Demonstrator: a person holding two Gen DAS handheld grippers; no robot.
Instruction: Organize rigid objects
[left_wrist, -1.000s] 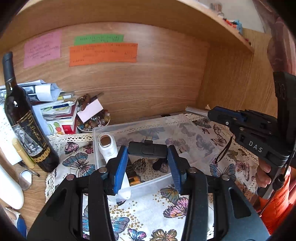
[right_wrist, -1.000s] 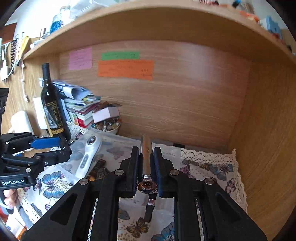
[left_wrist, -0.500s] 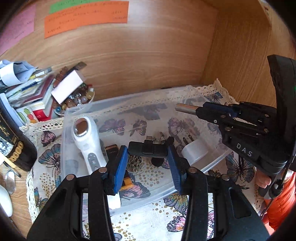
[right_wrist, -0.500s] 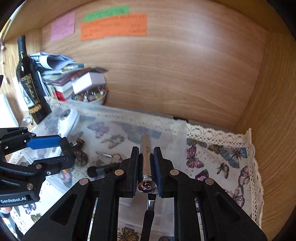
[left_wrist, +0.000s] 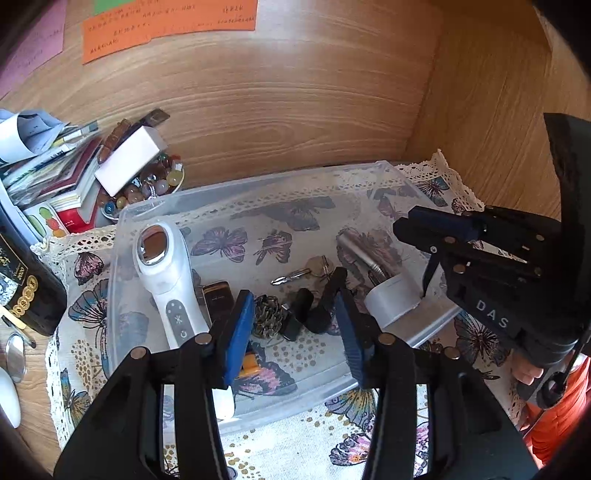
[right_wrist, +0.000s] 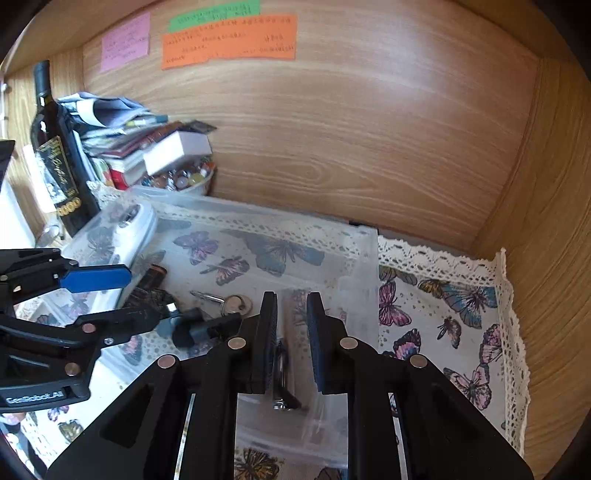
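A clear plastic bin (left_wrist: 258, 184) (right_wrist: 369, 240) sits on a butterfly cloth. Inside lie a white handheld device (left_wrist: 168, 273), a key (left_wrist: 295, 273) (right_wrist: 221, 299), a pine cone (left_wrist: 266, 319), a black clip-like piece (left_wrist: 314, 306) (right_wrist: 199, 328), a white adapter (left_wrist: 393, 299) and a silver metal rod (left_wrist: 360, 251) (right_wrist: 282, 373). My left gripper (left_wrist: 293, 332) is open over the bin, above the pine cone and black piece. My right gripper (right_wrist: 291, 339) is open over the bin's right end; the rod lies below its jaws.
A wine bottle (right_wrist: 57, 155) stands at the left beside stacked books (right_wrist: 125, 147) and a bowl of beads (left_wrist: 147, 184). A white box (right_wrist: 177, 149) rests on the bowl. Wooden walls close the back and right. A small mirror (left_wrist: 16, 356) lies at far left.
My right gripper opened and the silver rod dropped into the bin. My left gripper let go of the black piece, which now lies in the bin. Both grippers moved lower over the bin.
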